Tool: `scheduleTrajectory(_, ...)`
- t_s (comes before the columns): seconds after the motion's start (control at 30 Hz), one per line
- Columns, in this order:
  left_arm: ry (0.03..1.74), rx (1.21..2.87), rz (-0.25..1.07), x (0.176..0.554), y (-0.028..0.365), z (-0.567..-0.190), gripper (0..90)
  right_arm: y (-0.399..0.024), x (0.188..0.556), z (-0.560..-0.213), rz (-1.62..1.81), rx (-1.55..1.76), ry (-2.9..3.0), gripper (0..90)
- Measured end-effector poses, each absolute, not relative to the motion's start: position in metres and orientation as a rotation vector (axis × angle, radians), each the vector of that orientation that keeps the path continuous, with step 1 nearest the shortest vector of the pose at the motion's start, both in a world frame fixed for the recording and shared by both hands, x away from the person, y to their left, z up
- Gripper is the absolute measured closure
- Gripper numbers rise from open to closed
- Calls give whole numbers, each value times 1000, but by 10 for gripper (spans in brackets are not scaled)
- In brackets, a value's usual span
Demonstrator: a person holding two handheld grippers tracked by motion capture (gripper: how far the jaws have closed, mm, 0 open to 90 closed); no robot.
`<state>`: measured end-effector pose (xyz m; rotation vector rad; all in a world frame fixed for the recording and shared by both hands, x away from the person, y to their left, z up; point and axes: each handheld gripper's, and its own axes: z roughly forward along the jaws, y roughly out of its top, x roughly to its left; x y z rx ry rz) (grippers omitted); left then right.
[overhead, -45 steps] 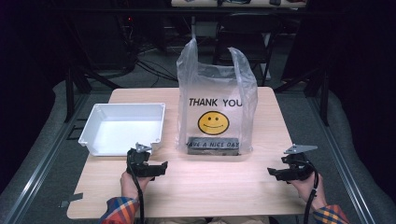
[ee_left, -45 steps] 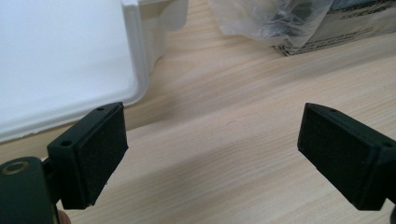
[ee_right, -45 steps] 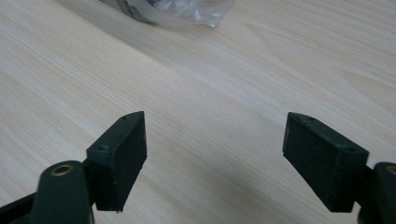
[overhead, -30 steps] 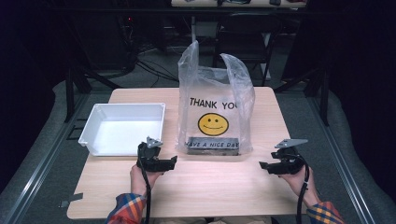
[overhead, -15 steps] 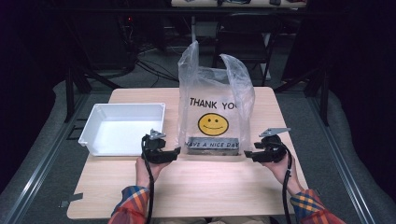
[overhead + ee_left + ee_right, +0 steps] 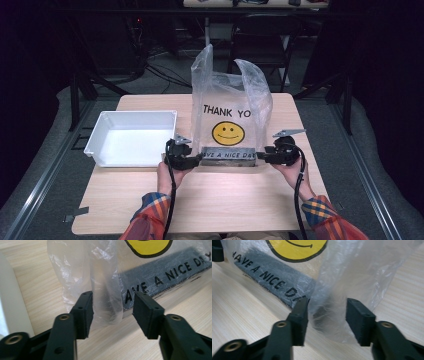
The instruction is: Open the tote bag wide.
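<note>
High view: a clear plastic bag (image 6: 230, 120) printed with "THANK YOU", a yellow smiley and "HAVE A NICE DAY" stands upright near the middle of the wooden table (image 6: 210, 200), its handles raised. A dark grey block (image 6: 229, 156) lies flat inside along the bag's bottom front edge. My left gripper (image 6: 192, 159) sits at the bag's lower left corner and my right gripper (image 6: 264, 156) at its lower right corner, both low over the tabletop and pointing inward at each other. A white plastic bin (image 6: 131, 137) rests just beside the bag on the left, close behind my left gripper. My plaid sleeves (image 6: 150, 220) come in from the bottom edge.

Left gripper view: my left jaws have just been closing and stand partly apart, with a crumpled fold of the bag's corner (image 6: 105, 295) between them. The left pad (image 6: 85, 312) touches or nearly touches the film; the other pad is clear of it, so nothing is clamped. The block's end lies just beyond, under the printed lettering.

Right gripper view: my right jaws have likewise just been closing and remain partly apart around the bag's opposite corner (image 6: 329, 312). The film bulges between the pads without being pinched. The block (image 6: 274, 277) runs off to the upper left inside the bag.
</note>
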<state>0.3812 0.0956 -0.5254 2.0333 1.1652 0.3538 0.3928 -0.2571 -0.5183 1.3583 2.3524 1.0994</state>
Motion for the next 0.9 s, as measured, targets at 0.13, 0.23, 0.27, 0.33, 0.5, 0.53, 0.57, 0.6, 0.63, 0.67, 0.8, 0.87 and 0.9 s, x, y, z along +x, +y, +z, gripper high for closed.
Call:
scheduleTrajectory(0.13, 1171, 2064, 310, 384, 96, -530, 670, -259, 395, -522, 1077, 1374, 2369, 772)
scheduleTrajectory(0.23, 1170, 2090, 284, 386, 96, -534, 746, -258, 394, -523, 1090, 1380, 2369, 872)
scheduleTrajectory(0.27, 1168, 2090, 284, 386, 96, -535, 773, -258, 393, -522, 1061, 1371, 2374, 898)
scheduleTrajectory(0.33, 1163, 2094, 281, 386, 96, -535, 822, -256, 392, -524, 1079, 1366, 2373, 900)
scheduleTrajectory(0.5, 1154, 2118, 254, 385, 97, -536, 889, -254, 390, -525, 1043, 1339, 2395, 900)
scheduleTrajectory(0.53, 1149, 2142, 244, 384, 97, -537, 892, -254, 388, -524, 1037, 1331, 2403, 900)
scheduleTrajectory(0.57, 1135, 2169, 249, 384, 97, -538, 894, -255, 386, -524, 1031, 1325, 2404, 900)
scheduleTrajectory(0.6, 1130, 2175, 251, 383, 97, -539, 895, -256, 385, -523, 1026, 1330, 2408, 900)
scheduleTrajectory(0.63, 1130, 2184, 241, 383, 97, -539, 896, -257, 383, -522, 1024, 1327, 2412, 900)
scheduleTrajectory(0.67, 1130, 2184, 241, 383, 97, -539, 897, -257, 383, -522, 1024, 1327, 2412, 900)
scheduleTrajectory(0.8, 1120, 2215, 224, 379, 94, -542, 899, -264, 377, -524, 995, 1318, 2427, 900)
scheduleTrajectory(0.87, 1112, 2226, 219, 377, 93, -542, 900, -266, 374, -525, 983, 1326, 2434, 900)
scheduleTrajectory(0.9, 1103, 2237, 221, 376, 93, -541, 900, -267, 373, -525, 978, 1318, 2438, 900)
